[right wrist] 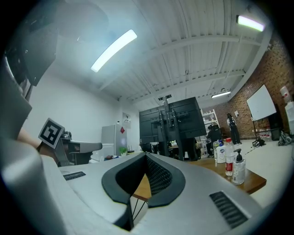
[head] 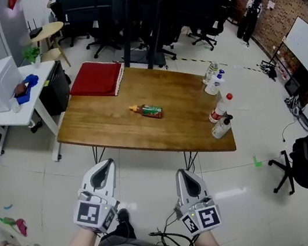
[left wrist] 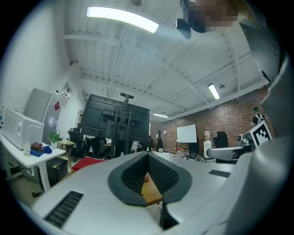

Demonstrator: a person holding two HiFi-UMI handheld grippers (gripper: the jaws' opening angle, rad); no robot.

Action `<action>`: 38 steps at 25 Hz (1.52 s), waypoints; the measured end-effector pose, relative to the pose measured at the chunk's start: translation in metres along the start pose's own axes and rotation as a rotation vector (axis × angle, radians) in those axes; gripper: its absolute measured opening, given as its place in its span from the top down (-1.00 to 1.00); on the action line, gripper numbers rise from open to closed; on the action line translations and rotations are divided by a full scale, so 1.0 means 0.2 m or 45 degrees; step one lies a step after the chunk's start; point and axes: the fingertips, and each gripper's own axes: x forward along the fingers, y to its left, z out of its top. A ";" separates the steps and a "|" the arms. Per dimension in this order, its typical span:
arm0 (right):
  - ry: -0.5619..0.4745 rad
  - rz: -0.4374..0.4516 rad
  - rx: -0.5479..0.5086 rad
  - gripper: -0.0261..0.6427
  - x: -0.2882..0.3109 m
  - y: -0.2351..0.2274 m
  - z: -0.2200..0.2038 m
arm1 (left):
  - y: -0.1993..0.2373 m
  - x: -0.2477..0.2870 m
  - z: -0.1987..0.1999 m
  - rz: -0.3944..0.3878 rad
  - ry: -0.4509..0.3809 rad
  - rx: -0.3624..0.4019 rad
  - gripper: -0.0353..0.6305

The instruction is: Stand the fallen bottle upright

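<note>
Status: task not yet started, by my reading. The fallen bottle (head: 147, 111) lies on its side near the middle of the worktop (head: 102, 131), untouched and well apart from both of my grippers. Everything is left to do: reach, grasp, tip upright, set down, let go.

Left gripper (head: 104, 167): jaws together, nothing between them. It is held short of the worktop's near edge, over the floor (head: 40, 180).

Right gripper (head: 187, 174): jaws together, empty, beside the left one and likewise short of the near edge.

Fallen bottle: small and slim, seemingly plastic. The orange cap end points toward the left of the head view, and a green-and-red label wraps the body. The body is round, so I judge it may roll if nudged from the side.

Worktop: rectangular, warm brown wood, smooth with a faint sheen, on thin dark wire legs.

Red pad (head: 97, 79): flat, rectangular, matte, lying at the far left corner of the worktop.

Standing bottles (head: 220, 108): a row along the right edge, all upright, clear or whitish plastic. The far ones have blue caps, one has a red cap, and the nearest is a pump dispenser with a dark head.

White desk (head: 6, 119): left of the worktop, apart from it, carrying a white box and something blue.

Floor: pale tiles, glossy, with light reflections.
</note>
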 end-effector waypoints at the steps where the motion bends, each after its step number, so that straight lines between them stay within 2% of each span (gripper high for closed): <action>1: -0.002 -0.005 0.001 0.92 0.05 -0.01 0.00 | 0.03 0.04 0.01 -0.004 0.000 -0.001 0.79; 5: -0.005 -0.021 -0.011 0.92 0.22 -0.03 0.02 | 0.16 0.19 0.05 -0.025 -0.030 0.007 0.79; 13: -0.003 -0.073 -0.015 0.92 0.56 -0.03 0.00 | 0.45 0.36 0.04 -0.051 -0.002 -0.021 0.79; 20: -0.019 -0.108 -0.042 0.92 0.85 0.06 -0.01 | 0.68 0.48 0.02 -0.084 0.033 0.010 0.79; 23: -0.035 -0.122 -0.030 0.92 0.91 0.08 -0.02 | 0.73 0.53 0.00 -0.092 0.037 0.031 0.79; 29: -0.033 -0.141 0.025 0.92 1.00 0.04 -0.07 | 0.81 0.61 -0.05 -0.095 0.050 0.012 0.79; 34: 0.029 -0.132 0.037 0.92 1.14 -0.03 -0.17 | 0.87 0.73 -0.12 -0.073 0.093 -0.024 0.79; 38: 0.068 -0.119 0.057 0.92 1.31 -0.11 -0.25 | 0.94 0.88 -0.14 -0.056 0.103 -0.011 0.79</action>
